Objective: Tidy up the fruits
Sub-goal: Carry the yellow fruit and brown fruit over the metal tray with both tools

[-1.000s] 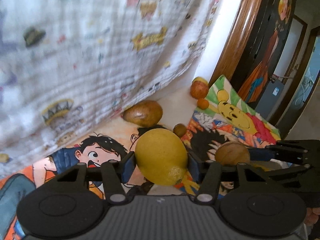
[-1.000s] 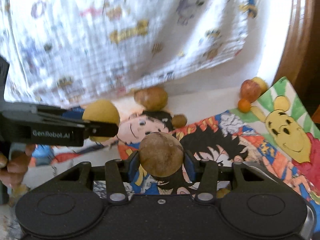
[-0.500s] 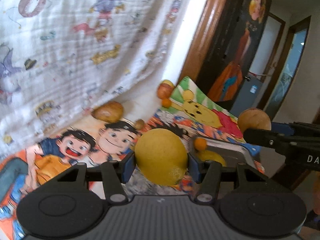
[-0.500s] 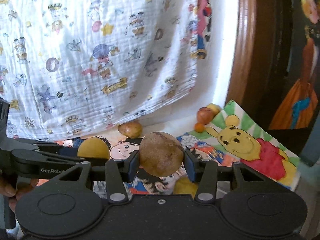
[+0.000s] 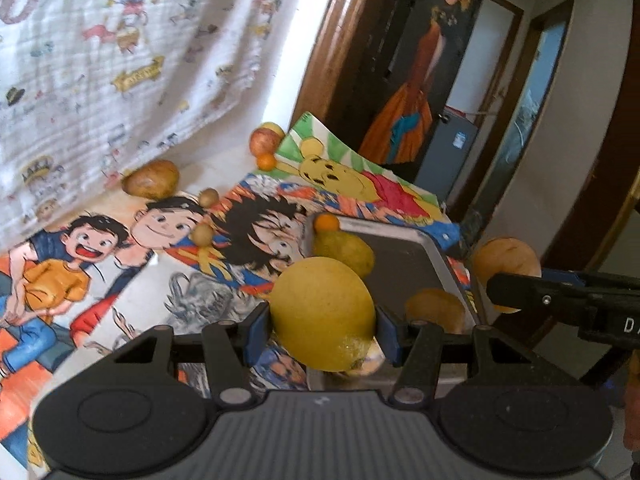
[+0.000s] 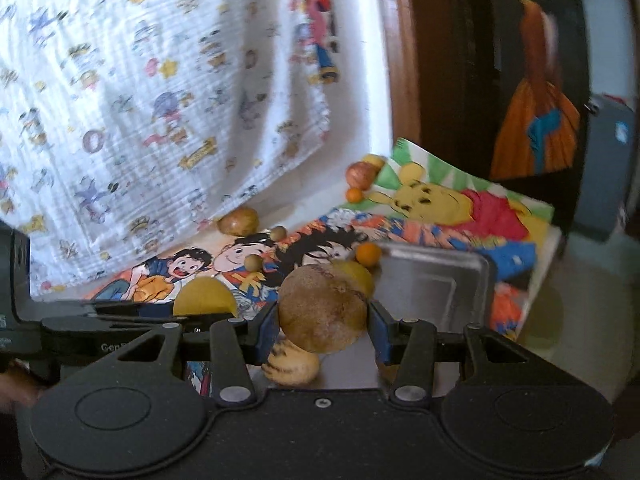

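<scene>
My left gripper (image 5: 322, 330) is shut on a large yellow lemon (image 5: 322, 312), held above the near corner of a metal tray (image 5: 404, 256). My right gripper (image 6: 322, 330) is shut on a round brown fruit (image 6: 322, 308) over the same tray (image 6: 436, 276). The tray holds a yellow-green fruit (image 5: 344, 252), a small orange (image 5: 326, 222), a brown fruit (image 5: 434, 308) and a pale striped fruit (image 6: 290, 366). In the left wrist view the right gripper and its brown fruit (image 5: 506, 266) show at the right.
On the cartoon-print mat (image 5: 120, 264) lie a brown fruit (image 5: 151, 184), two small round fruits (image 5: 209, 197) (image 5: 203, 234), and at the far corner an apple (image 5: 264, 140) with a small orange (image 5: 266, 161). A printed cloth (image 5: 100, 60) hangs behind; a wooden door frame (image 5: 336, 40) stands right.
Both grippers have lifted and swung right from the mat to above the tray, each still holding its fruit.
</scene>
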Demonstrator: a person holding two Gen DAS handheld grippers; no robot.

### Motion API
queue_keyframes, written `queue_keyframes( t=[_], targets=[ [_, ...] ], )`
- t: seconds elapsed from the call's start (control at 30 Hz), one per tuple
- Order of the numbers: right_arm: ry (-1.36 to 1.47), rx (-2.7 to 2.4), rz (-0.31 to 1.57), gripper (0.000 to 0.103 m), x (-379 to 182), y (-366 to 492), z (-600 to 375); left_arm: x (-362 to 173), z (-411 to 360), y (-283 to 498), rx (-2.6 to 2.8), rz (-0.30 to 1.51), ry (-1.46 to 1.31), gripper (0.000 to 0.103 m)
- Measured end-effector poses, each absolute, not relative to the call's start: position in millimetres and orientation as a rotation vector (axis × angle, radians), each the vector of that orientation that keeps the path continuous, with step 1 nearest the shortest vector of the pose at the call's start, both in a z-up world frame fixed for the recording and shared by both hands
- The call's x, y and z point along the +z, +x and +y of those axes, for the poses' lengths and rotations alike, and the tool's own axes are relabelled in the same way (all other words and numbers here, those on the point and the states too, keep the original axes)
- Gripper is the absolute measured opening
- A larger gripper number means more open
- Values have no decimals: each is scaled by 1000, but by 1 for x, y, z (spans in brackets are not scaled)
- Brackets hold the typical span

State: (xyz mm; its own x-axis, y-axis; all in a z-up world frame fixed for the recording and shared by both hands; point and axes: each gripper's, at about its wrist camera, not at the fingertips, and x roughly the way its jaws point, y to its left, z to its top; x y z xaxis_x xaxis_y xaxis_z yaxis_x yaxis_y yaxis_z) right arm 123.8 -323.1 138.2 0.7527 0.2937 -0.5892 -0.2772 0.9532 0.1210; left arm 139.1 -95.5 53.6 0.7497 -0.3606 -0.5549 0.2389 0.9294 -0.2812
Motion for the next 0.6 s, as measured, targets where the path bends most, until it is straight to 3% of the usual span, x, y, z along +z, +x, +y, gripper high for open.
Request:
queue_keyframes(
  t=[0.33,0.6],
  targets=[
    [63,126,591,50,110,93,-345,42,-111,128,-408,669,-170,60],
    [66,109,649,50,80,99,-356,26,-128,123,-466,730,-132,60]
  ],
)
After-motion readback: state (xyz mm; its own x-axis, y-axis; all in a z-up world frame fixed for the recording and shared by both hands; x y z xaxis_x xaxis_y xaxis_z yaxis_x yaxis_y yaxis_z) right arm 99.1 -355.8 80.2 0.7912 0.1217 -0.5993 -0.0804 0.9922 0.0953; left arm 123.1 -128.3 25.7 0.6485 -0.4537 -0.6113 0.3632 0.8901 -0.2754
